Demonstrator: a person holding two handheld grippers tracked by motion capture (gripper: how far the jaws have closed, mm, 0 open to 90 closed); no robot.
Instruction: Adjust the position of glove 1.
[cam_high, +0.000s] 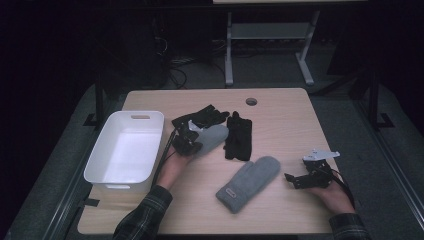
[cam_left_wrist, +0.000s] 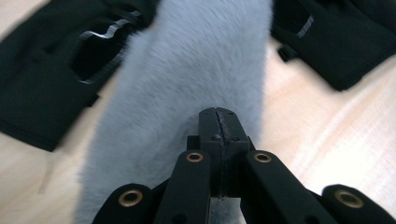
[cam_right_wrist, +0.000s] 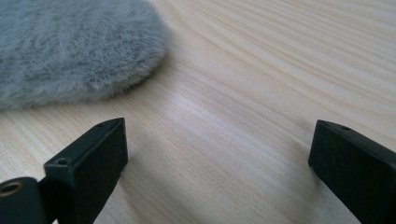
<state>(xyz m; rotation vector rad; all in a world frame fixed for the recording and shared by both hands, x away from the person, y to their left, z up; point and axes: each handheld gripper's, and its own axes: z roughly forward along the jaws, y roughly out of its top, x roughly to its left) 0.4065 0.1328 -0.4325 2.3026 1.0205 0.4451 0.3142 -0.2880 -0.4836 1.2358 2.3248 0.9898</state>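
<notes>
Two grey mittens lie on the bench (cam_high: 280, 107). One mitten (cam_left_wrist: 187, 93) lies between two black gloves, and the left gripper (cam_left_wrist: 218, 114) rests on it near its cuff end, jaws pressed together with its fleece bunched round their tips; whether any fleece is pinched between them I cannot tell. One black glove (cam_left_wrist: 46, 79) touches this mitten's side, the second glove (cam_left_wrist: 336, 42) lies just beside it on the other side. The other mitten (cam_high: 248, 183) lies apart, nearer the person, close to the right gripper (cam_high: 295, 179), whose jaws stand wide over bare wood. A white bin (cam_high: 125, 150) sits at the bench's left edge
</notes>
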